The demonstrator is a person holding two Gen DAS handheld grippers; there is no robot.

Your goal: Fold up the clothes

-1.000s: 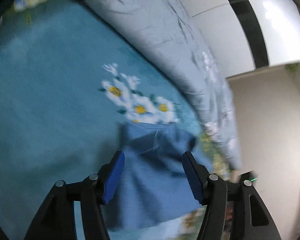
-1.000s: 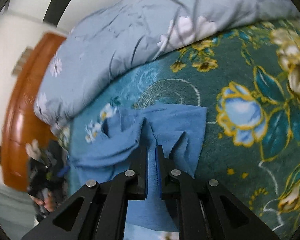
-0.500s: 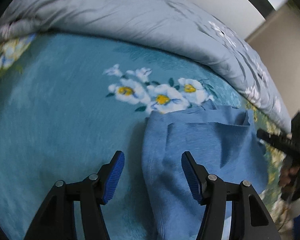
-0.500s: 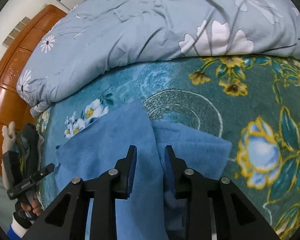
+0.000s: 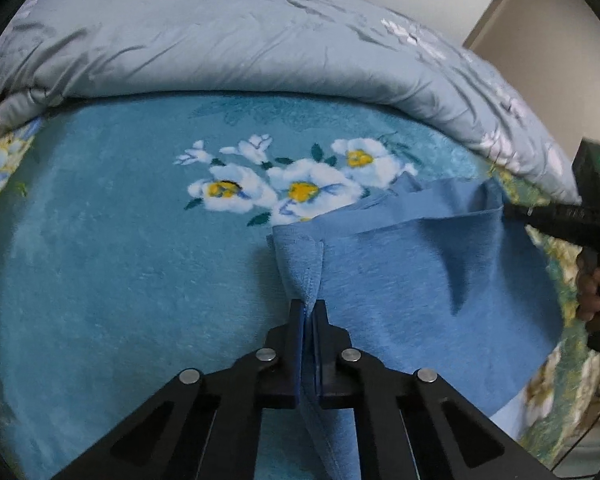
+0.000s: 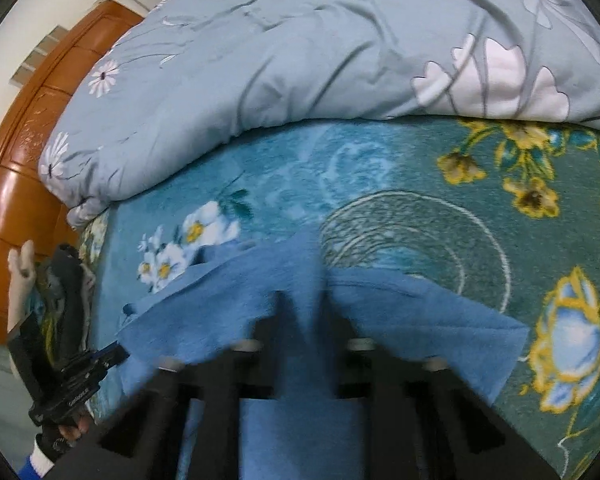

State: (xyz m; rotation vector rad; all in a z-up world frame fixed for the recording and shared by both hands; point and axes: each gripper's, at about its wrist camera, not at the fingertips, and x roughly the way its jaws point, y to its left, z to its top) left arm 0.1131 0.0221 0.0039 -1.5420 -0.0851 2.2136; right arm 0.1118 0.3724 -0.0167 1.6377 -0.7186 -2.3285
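A: We're looking down the left gripper (image 5: 308,306) and its jaws are pinched tight on a bunched edge of the blue garment (image 5: 420,280), the cloth rising into a little peaked fold right at the tips.

B: And the garment itself is lying on the teal floral blanket (image 5: 120,260), near the front of the bed, with the grey quilt (image 5: 240,40) heaped behind it.

A: We're judging it as soft and light, a fleecy knit by the look of the nap. It's draping and creasing freely, so it's going to sag wherever we're not supporting it.

B: On the other side, the right gripper (image 6: 302,304) is blurred, and blue cloth is running up between the two fingers. We're not able to tell whether it's clamped or just slack around the fabric.

A: We're thinking edges and corners are the places to grip, not the middle, since a mid-panel pinch only makes a tent.

B: The blanket's plush pile is probably dragging on the cloth, so we're expecting it to cling rather than slide.

A: And the quilt's looking smooth, almost satiny, wrinkled in long soft ridges.
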